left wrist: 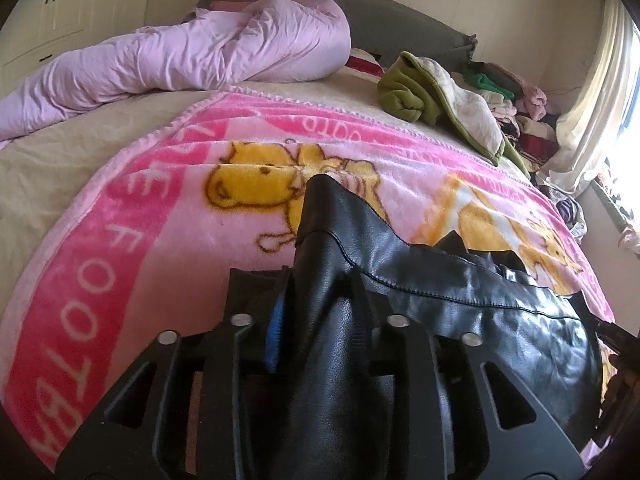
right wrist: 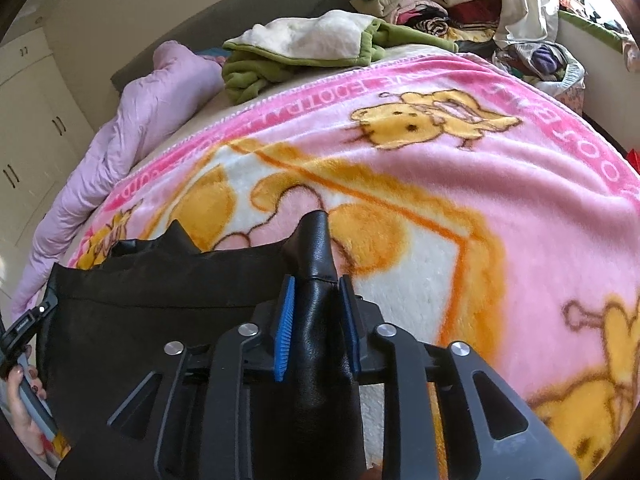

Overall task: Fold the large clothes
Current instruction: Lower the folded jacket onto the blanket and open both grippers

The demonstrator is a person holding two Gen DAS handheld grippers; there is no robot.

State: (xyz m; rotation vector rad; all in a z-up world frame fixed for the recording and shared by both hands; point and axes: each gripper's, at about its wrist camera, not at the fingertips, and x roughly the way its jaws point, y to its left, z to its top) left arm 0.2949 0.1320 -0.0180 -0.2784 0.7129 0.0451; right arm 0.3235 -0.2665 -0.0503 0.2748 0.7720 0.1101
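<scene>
A black leather garment (left wrist: 460,292) lies across the near part of a pink cartoon blanket (left wrist: 168,216) spread over the bed (left wrist: 52,148). One raised fold of it runs up between the fingers of each claw.

In the left wrist view, the left claw (left wrist: 320,312) stands narrowly parted with a ridge of black leather between its fingers. One blue pad (left wrist: 276,332) shows to the left of the fold; the other pad is hidden behind the leather, so whether the pads press on it cannot be told.

In the right wrist view, the right claw (right wrist: 318,316) also stands narrowly parted around a peaked fold of the garment (right wrist: 316,248). Both blue pads (right wrist: 284,332) are visible, one on each side of the leather. The left pad stands just clear of the fold, and the right one lies close against it; a firm pinch is not evident.

At the left edge of that view, a person's hand (right wrist: 20,412) grips the handle of the other tool beside the garment's dull lining (right wrist: 152,320).

Farther up the bed lie a rolled lilac quilt (left wrist: 200,52) and a green and white fleece (left wrist: 436,96). Beyond them, a heap of mixed clothes (left wrist: 516,108) sits by the curtain (left wrist: 592,92). Pale cupboards (left wrist: 60,4) stand behind the bed.
</scene>
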